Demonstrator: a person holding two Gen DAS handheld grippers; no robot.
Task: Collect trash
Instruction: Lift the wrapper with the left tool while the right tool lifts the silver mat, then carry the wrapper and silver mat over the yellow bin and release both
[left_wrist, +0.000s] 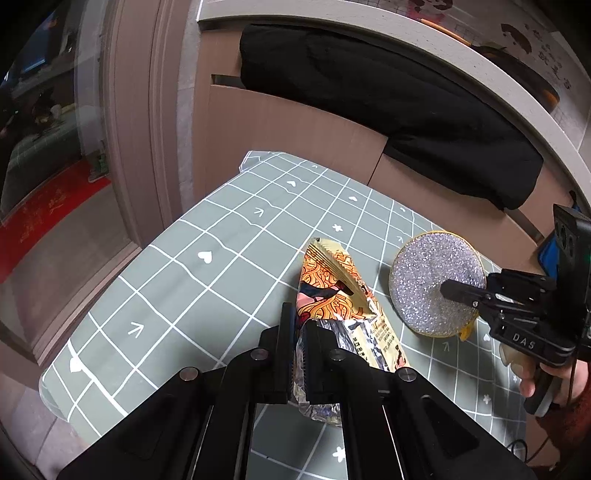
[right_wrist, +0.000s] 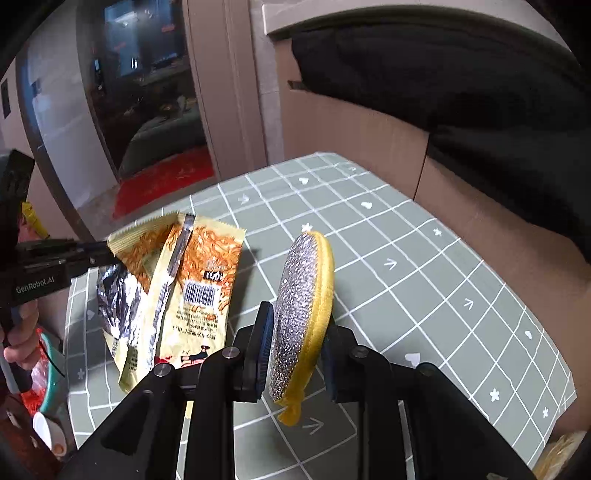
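Note:
My left gripper (left_wrist: 300, 354) is shut on the torn silver-lined end of an empty yellow-orange noodle wrapper (left_wrist: 334, 286) and holds it above the grey checked table (left_wrist: 184, 280). The wrapper (right_wrist: 184, 288) and the left gripper (right_wrist: 107, 254) also show at the left of the right wrist view. My right gripper (right_wrist: 295, 350) is shut on a round scouring pad (right_wrist: 301, 310), silver glitter on one face with a yellow rim, held upright on edge. In the left wrist view the pad (left_wrist: 432, 284) sits at the right with the right gripper (left_wrist: 461, 295) across it.
A brown cardboard box (left_wrist: 295, 122) with a black garment (left_wrist: 406, 107) draped over it stands behind the table. A glass door (right_wrist: 140, 92) and a red mat (right_wrist: 162, 181) lie to the left. A teal-rimmed bin (right_wrist: 44, 376) with rubbish sits below the table's left edge.

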